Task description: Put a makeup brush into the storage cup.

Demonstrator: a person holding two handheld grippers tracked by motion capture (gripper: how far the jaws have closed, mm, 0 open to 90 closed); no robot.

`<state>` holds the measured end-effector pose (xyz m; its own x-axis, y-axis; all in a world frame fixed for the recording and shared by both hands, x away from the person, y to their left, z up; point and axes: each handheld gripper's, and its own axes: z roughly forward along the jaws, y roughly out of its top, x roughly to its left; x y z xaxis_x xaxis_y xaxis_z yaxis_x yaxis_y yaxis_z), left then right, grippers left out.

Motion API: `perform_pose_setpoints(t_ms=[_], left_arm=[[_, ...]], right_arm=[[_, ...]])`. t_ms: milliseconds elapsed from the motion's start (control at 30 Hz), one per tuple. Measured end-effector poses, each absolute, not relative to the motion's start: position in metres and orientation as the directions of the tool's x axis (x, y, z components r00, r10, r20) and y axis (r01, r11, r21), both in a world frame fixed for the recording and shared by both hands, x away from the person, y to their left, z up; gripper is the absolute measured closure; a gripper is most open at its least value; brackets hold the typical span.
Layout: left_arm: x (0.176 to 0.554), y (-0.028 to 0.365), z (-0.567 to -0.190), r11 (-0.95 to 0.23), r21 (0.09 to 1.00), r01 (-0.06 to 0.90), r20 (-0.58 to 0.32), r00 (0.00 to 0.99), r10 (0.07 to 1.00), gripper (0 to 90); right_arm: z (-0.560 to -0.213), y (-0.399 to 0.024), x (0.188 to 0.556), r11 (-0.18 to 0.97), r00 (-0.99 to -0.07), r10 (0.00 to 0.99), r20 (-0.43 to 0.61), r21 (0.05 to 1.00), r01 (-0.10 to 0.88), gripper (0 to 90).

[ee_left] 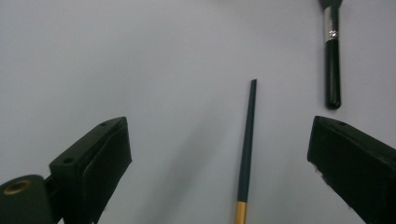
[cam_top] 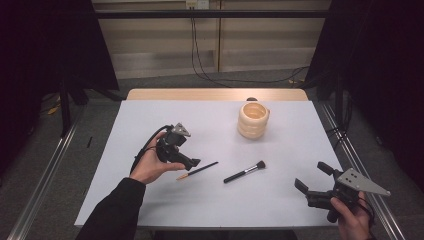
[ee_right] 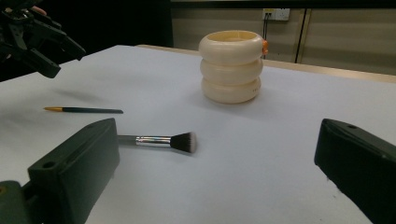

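A thin dark brush with a gold end (cam_top: pixel 197 171) lies on the white table (cam_top: pixel 150 200). In the left gripper view this thin brush (ee_left: pixel 246 154) sits between the wide-apart jaws of my left gripper (ee_left: pixel 219 126), which hovers just above it, open and empty. In the high view my left gripper (cam_top: pixel 187 161) points down at the brush's gold end. A black makeup brush with a silver ferrule (cam_top: pixel 245 172) (ee_right: pixel 161 140) lies to its right. My right gripper (cam_top: pixel 311 176) (ee_right: pixel 219 128) is open near the front right edge, aimed at the makeup brush.
A cream ribbed cup (cam_top: pixel 253 120) (ee_right: pixel 232 65) stands upright at the back right of the table. The makeup brush handle (ee_left: pixel 332 70) shows beyond the left gripper's right jaw. The left gripper (ee_right: pixel 42 42) appears far left in the right gripper view.
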<state>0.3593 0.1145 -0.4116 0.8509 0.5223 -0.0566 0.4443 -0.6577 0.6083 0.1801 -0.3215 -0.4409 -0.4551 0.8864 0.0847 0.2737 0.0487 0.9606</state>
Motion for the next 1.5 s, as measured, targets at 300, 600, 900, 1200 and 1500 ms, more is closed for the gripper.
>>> perform_pose_setpoints(t_ms=[300, 600, 900, 1200, 1500], left_arm=[[0.366, 0.109, -0.416, -0.779, 0.435, 0.451, -0.067, 0.879, 0.471, 21.0], [0.366, 0.107, -0.420, -0.838, 0.334, 0.432, -0.091, 0.899, 0.428, 41.9], [0.360, 0.104, -0.428, -0.868, 0.287, 0.406, -0.101, 0.914, 0.394, 56.1], [0.360, 0.097, -0.437, -0.900, 0.221, 0.375, -0.092, 0.927, 0.364, 65.2], [0.358, 0.090, -0.444, -0.912, 0.189, 0.364, -0.076, 0.931, 0.356, 73.3]], right_arm=[[-0.441, -0.321, 0.180, 0.049, -0.457, 0.886, 0.084, 0.961, 0.273, 0.0], [-0.441, -0.321, 0.180, 0.050, -0.460, 0.884, 0.085, 0.960, 0.274, 0.0], [-0.441, -0.321, 0.180, 0.049, -0.459, 0.884, 0.087, 0.960, 0.277, 0.0], [-0.441, -0.321, 0.180, 0.052, -0.459, 0.884, 0.082, 0.961, 0.271, 0.0], [-0.441, -0.321, 0.179, 0.051, -0.456, 0.886, 0.082, 0.961, 0.273, 0.0]])
